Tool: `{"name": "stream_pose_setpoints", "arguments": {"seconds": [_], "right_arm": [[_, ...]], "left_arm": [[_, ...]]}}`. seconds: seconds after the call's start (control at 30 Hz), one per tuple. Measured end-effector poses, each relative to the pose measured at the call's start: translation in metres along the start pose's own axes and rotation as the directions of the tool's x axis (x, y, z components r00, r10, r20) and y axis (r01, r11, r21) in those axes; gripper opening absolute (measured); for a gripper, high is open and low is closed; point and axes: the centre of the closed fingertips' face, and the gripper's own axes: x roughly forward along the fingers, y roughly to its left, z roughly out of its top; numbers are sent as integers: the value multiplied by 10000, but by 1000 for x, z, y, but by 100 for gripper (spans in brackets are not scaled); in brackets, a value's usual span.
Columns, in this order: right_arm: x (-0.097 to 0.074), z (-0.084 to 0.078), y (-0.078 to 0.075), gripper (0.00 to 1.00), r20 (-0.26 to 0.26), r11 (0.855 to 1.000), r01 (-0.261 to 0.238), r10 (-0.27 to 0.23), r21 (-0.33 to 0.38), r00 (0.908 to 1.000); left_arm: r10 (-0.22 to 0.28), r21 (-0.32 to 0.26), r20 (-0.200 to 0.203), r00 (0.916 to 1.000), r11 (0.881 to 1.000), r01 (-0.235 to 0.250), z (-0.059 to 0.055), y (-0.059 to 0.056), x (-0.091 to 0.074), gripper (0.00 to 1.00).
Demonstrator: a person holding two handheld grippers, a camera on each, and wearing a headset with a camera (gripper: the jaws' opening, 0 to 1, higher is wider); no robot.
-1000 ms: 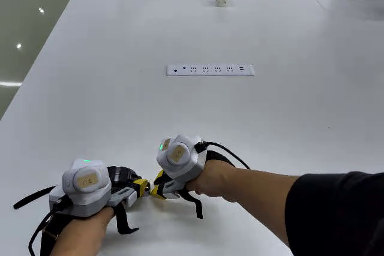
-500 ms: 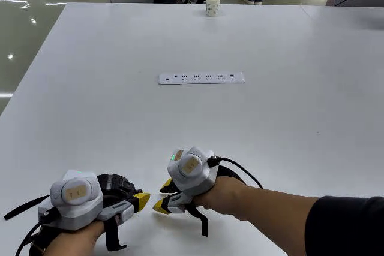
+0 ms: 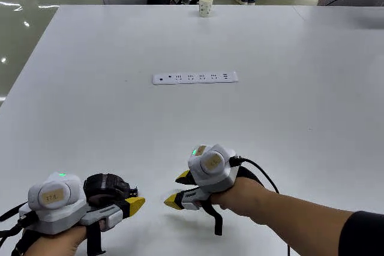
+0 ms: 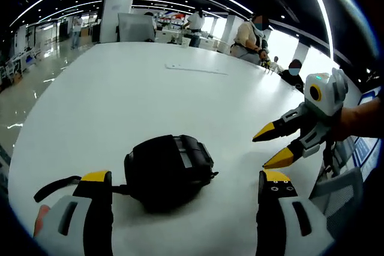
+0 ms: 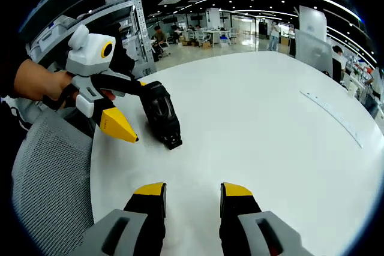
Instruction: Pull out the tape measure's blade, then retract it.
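Seeing my left gripper (image 4: 184, 179) spread wide around the black tape measure (image 4: 171, 169), I find my right gripper (image 5: 193, 191) near it, jaws narrowly apart, empty.

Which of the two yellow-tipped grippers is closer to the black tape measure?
The left gripper: the black tape measure lies just ahead between its open jaws, while the right gripper stands apart with nothing between its jaws.
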Motion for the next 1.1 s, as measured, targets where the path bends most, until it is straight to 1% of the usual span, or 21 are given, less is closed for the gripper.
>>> {"name": "stream_pose_setpoints", "arguments": {"seconds": [0.1,0.13,0.23,0.27,0.3,0.37,0.4,0.47,0.6,0.73,0.9,1.0,1.03,1.1], "right_arm": [[-9,-5,-3,34,-2,9999,138,-138,12,9999],[-13,-8,-4,35,-95,9998,208,-209,-54,9997],[-20,-13,-6,39,-79,9996,291,-291,-45,9995],[-24,-17,-7,40,-123,9995,301,-301,32,9995],[-26,-19,-7,42,-169,9994,341,-340,80,9993],[-32,-26,-7,45,-208,9992,372,-369,130,9991],[-36,-29,-6,46,-187,9992,355,-352,166,9992],[-42,-34,-6,47,-130,9988,427,-423,253,9990],[-52,-41,-9,53,-78,9969,540,-537,576,9985],[-64,-47,-13,54,-8,9953,721,-722,641,9974],[-76,-56,-16,58,-27,9941,783,-783,755,9969],[-84,-62,-17,61,-29,9931,851,-851,803,9964],[-86,-64,-17,62,-16,9927,849,-851,856,9964],[-92,-69,-16,63,-1,9923,882,-885,868,9961]], "left_arm": [[-259,184,-268,9993,9995,264,-5,0,-5,99],[-420,266,-302,9987,9987,428,-6,0,-7,99],[-628,513,-363,9974,9966,646,-7,2,-12,99],[-918,539,-216,9955,9942,928,-4,-1,-15,99],[-1229,540,57,9924,9910,1224,1,-5,-17,99],[-1248,600,-44,9922,9904,1248,0,-3,-24,99],[-1396,670,-48,9902,9879,1396,1,-4,-26,99],[-1564,582,-47,9877,9860,1564,2,-3,-30,99],[-1719,756,-305,9846,9819,1737,-1,1,-36,99],[-1792,1200,-645,9817,9752,1859,-5,4,-42,99],[-1872,1390,-776,9793,9706,1965,-8,8,-49,99],[-1996,1393,-925,9755,9675,2112,-12,9,-52,99],[-1996,1386,-895,9758,9677,2106,-11,9,-53,99],[-1912,1486,-973,9767,9676,2042,-13,12,-54,99]]}}
